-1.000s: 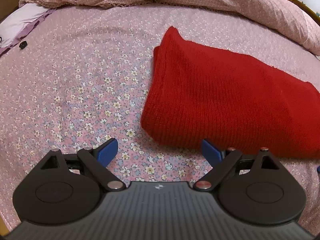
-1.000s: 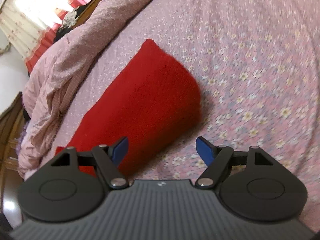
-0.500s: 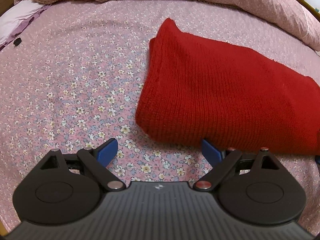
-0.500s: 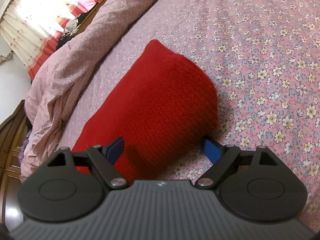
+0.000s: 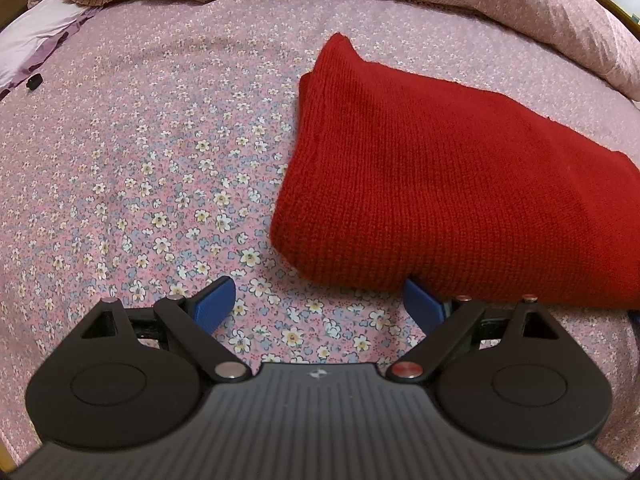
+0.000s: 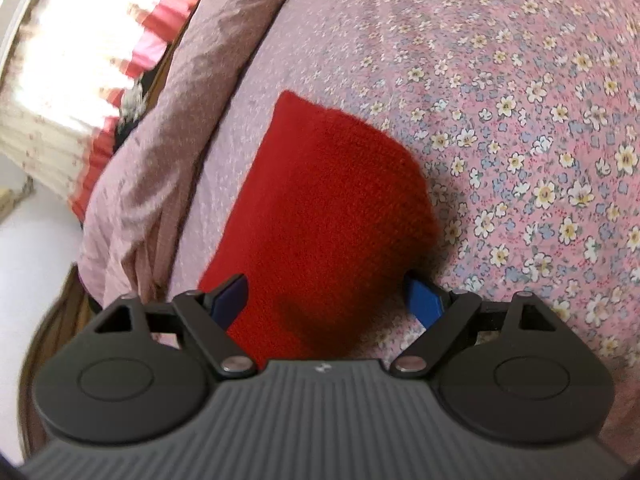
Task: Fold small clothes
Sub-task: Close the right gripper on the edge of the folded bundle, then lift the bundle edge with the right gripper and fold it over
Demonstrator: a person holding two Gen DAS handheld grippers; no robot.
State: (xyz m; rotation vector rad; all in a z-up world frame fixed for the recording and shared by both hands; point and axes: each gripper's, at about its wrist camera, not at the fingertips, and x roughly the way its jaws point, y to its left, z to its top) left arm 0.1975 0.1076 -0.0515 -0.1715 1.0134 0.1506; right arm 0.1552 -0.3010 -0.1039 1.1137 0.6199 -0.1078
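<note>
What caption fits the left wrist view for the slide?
Open left gripper over the floral bedsheet, its right blue finger at the near edge of a folded red knit garment.

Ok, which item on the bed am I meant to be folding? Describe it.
On the pink flowered bedsheet, below the rumpled pink quilt, lies a red knitted garment, already folded into a thick wedge. It is the only solid red, ribbed-knit thing there.
</note>
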